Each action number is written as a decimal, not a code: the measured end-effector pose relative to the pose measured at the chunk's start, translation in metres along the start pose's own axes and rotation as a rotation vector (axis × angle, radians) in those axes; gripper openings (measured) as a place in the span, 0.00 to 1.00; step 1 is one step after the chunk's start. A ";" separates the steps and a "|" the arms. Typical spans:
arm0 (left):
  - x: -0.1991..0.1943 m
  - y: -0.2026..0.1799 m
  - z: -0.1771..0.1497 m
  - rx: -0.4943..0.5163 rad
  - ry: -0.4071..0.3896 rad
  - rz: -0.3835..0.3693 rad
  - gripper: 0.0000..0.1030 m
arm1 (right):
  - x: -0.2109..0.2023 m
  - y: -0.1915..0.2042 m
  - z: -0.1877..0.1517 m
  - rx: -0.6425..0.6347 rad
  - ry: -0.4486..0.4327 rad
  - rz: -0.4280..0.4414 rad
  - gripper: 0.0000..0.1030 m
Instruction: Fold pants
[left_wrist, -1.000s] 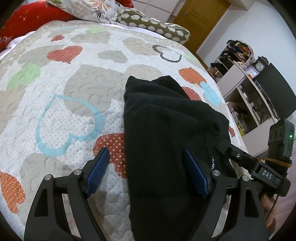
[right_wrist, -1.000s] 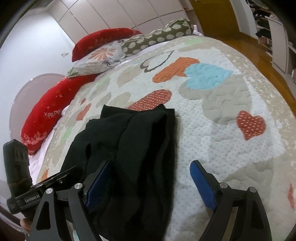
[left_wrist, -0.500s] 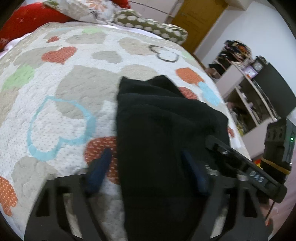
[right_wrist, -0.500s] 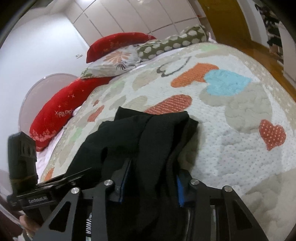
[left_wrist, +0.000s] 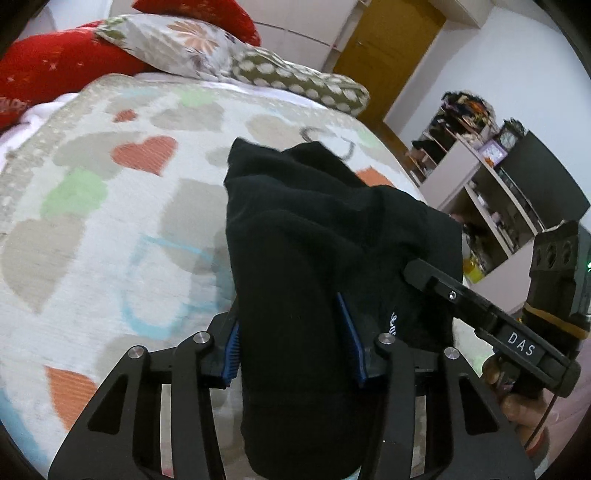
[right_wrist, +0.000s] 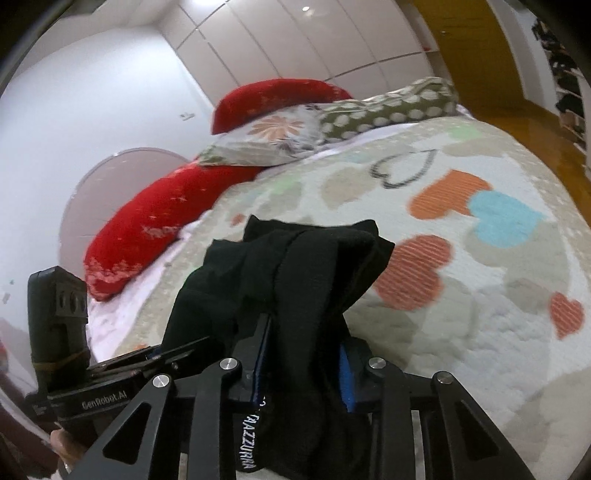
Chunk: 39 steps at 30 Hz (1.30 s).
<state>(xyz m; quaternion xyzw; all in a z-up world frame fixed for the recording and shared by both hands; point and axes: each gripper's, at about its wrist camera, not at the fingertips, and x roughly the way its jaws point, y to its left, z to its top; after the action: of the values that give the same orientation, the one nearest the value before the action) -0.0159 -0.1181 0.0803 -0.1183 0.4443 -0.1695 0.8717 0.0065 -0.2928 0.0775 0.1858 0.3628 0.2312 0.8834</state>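
Observation:
The black pants are folded into a thick bundle and held up above the heart-patterned quilt. My left gripper is shut on the near left end of the bundle. My right gripper is shut on the near right end, where white lettering shows on the pants. The far end of the bundle hangs toward the quilt. The right gripper's body also shows in the left wrist view.
Red, floral and dotted pillows line the head of the bed. A yellow door and open shelves stand beyond the bed's right side. White wardrobes fill the back wall.
Both grippers closed on the near edge of the pants, the right one first, and lifted the bundle off the quilt. Both views tilted up toward the pillows.

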 end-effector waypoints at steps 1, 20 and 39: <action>-0.006 0.007 0.004 -0.008 -0.011 0.010 0.44 | 0.004 0.005 0.002 -0.006 0.003 0.011 0.29; -0.006 0.056 0.010 -0.058 -0.037 0.202 0.45 | 0.040 0.023 0.026 -0.053 0.031 -0.073 0.40; 0.035 0.045 0.016 -0.019 -0.013 0.267 0.61 | 0.097 0.035 0.030 -0.182 0.147 -0.111 0.40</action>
<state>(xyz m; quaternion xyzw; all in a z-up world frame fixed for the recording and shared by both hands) 0.0250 -0.0899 0.0481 -0.0674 0.4519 -0.0470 0.8882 0.0798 -0.2154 0.0608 0.0672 0.4138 0.2270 0.8790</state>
